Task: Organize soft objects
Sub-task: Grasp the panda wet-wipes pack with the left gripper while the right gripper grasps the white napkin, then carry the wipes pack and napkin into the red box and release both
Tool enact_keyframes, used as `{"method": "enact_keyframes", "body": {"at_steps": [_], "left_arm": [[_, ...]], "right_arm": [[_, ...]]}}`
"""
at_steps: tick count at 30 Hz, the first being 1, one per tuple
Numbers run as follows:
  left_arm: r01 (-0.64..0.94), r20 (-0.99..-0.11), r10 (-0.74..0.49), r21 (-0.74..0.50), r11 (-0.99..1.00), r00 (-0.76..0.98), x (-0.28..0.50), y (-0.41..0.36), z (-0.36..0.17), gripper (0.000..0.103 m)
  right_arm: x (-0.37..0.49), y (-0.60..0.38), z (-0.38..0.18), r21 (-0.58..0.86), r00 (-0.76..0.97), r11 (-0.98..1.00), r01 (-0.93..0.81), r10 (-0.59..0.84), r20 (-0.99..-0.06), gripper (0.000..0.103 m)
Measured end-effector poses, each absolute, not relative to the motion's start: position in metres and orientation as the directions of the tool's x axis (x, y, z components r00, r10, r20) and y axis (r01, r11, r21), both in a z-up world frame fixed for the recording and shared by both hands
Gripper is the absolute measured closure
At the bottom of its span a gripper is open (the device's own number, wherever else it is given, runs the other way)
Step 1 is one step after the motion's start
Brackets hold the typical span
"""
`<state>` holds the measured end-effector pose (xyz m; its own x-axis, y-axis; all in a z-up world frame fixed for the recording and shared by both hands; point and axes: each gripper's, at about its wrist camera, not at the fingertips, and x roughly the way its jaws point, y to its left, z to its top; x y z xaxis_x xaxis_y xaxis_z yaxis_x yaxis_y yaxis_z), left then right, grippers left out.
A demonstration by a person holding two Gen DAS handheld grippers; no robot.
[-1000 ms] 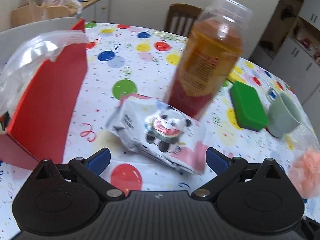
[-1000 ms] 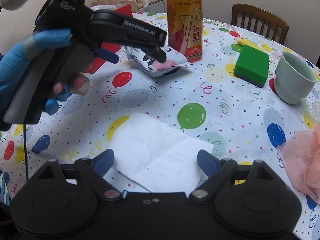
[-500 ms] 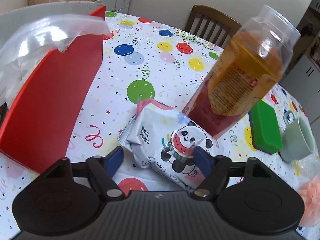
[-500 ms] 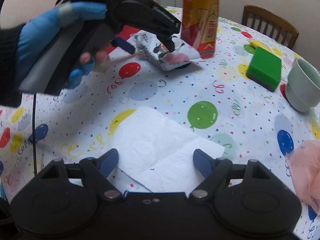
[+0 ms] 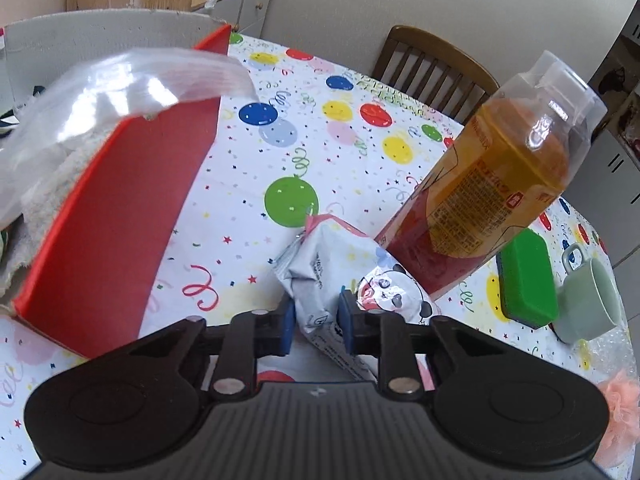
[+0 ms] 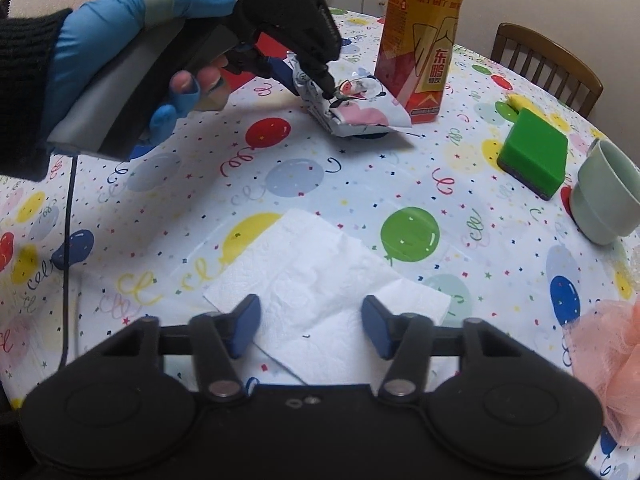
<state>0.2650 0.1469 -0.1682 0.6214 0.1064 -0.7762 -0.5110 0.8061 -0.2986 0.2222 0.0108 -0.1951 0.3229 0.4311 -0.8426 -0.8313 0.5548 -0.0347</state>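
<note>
Balloon-print tabletop (image 6: 280, 184), seen from both wrist views. Left gripper (image 5: 316, 322): jaws closing, blue pads pressed on the near end of the white panda-print tissue pack (image 5: 340, 280); pack just beside the tall orange drink bottle (image 5: 488, 200), near its base. Right gripper (image 6: 310, 326): jaws closing, astride the flat white paper napkin (image 6: 320, 280), pads apart from it. Left of pack: red cardboard box (image 5: 132, 216) with clear plastic bag (image 5: 100, 100). Right: green sponge block (image 6: 536, 152), pale green mug (image 6: 604, 200), pink mesh puff (image 6: 608, 352) at near right edge.
</note>
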Motion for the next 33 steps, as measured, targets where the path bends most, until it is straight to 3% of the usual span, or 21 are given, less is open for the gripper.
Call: {"method": "enact_keyframes", "body": {"at_steps": [3,6,20,33], "left_arm": [[-0.501,-0.763,0.116,-0.295,0.814,0.636,0.262,0.146,-0.162,0.085],[-0.485,-0.752,0.118,-0.288,0.826,0.648,0.259,0.145,-0.157,0.086],[-0.433,-0.76,0.059,-0.303,0.849,0.647,0.227,0.142,-0.135,0.087],[-0.331,-0.699,-0.044,-0.392,0.858,0.714,0.183,0.144,-0.076,0.087]], "right_arm": [[0.223,0.01,-0.193,-0.039,0.332,0.563,-0.826,0.429,-0.84,0.082],[0.225,0.01,-0.192,-0.047,0.345,0.577,-0.816,0.419,-0.84,0.096],[0.242,-0.023,-0.153,0.081,0.396,0.716,-0.693,0.472,-0.788,0.099],[0.246,-0.019,-0.094,0.178,0.425,0.742,-0.647,0.544,-0.724,0.099]]}}
